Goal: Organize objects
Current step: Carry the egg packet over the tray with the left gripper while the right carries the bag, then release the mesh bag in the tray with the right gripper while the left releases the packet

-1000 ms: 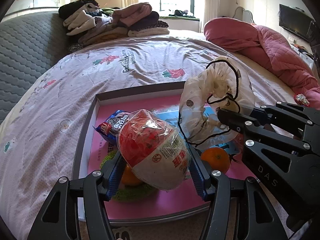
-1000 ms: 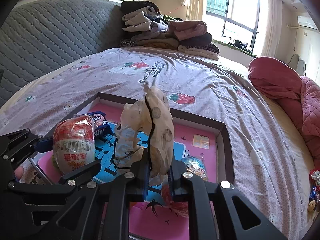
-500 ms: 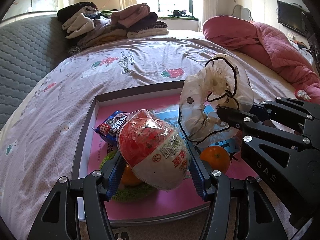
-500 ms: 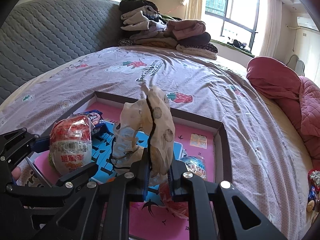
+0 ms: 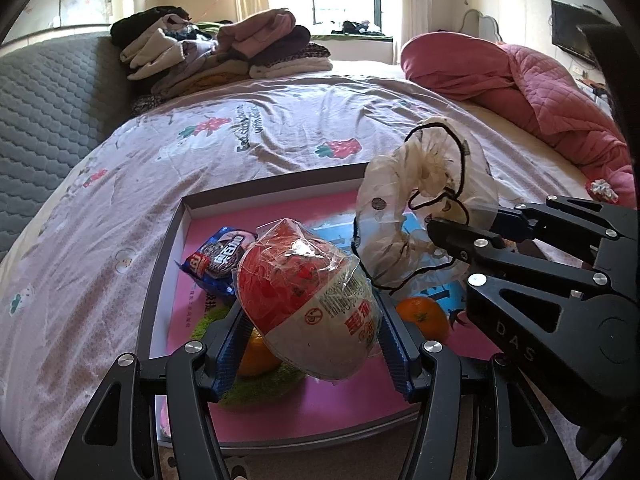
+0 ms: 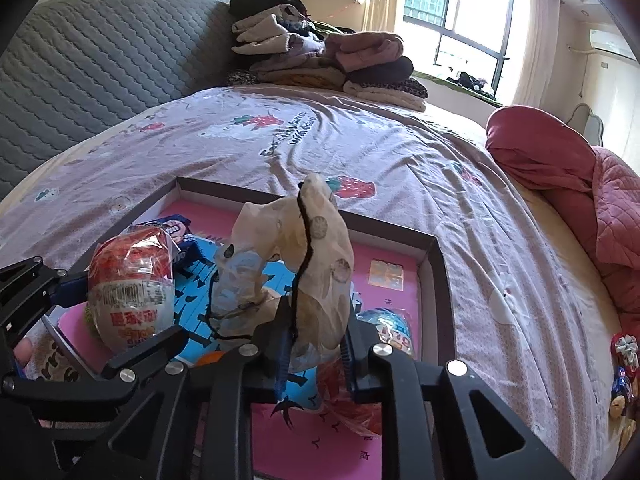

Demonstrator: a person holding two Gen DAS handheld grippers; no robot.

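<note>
My left gripper (image 5: pixel 312 340) is shut on a red-and-white egg-shaped toy (image 5: pixel 308 304) wrapped in clear film, held above the pink-lined box (image 5: pixel 160 280) on the bed. My right gripper (image 6: pixel 314 344) is shut on a cream dotted hair scrunchie with black trim (image 6: pixel 308 268), held above the box's middle. The scrunchie (image 5: pixel 424 204) and right gripper (image 5: pixel 472 236) show at the right in the left wrist view. The egg (image 6: pixel 132 284) shows at the left in the right wrist view.
In the box lie a blue cookie pack (image 5: pixel 220 256), two oranges (image 5: pixel 424 312), a green mat (image 5: pixel 256 384) and a wrapped candy (image 6: pixel 392 328). A clothes pile (image 5: pixel 224 52) and red quilt (image 5: pixel 532 84) lie far on the bed. Small toys (image 6: pixel 622 364) lie at right.
Both grippers have lifted slightly with their loads; the box sits a little lower in both views. Grips are unchanged.
</note>
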